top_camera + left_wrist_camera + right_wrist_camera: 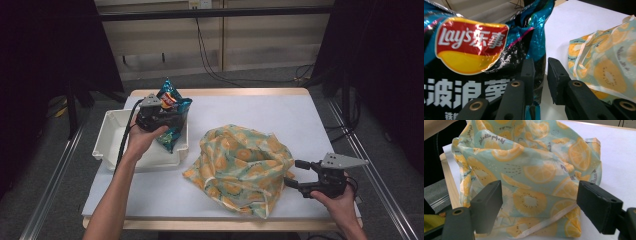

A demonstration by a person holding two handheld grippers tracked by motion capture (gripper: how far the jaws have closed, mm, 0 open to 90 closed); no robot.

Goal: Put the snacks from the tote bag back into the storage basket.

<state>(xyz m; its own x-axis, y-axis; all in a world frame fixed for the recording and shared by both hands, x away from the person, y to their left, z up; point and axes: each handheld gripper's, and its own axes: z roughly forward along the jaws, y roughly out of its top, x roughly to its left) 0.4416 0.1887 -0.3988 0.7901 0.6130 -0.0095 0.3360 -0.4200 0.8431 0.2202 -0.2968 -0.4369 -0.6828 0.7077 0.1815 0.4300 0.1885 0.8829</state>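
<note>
- At the table's left side, left gripper (161,114) is held over the white tray (112,131); its jaws stand a narrow gap apart, and in the left gripper view the edge of the chip bag (474,60) lies against the left jaw, with bare table showing in the gap between the pads; no clamping visible.
- Chip bag stands tilted at the tray's right rim, blue-black foil with a red and yellow logo, top corner pointing up; lower part inside the tray.
- Right gripper (296,174) sits low at the table's right front; jaws wide apart, nothing between the pads; tips just beside the fabric bag (242,167).
- Fabric bag, pale green with orange-slice print, lies crumpled at table centre; well apart from the tray; white-trimmed hem (549,221) faces the right gripper.
</note>
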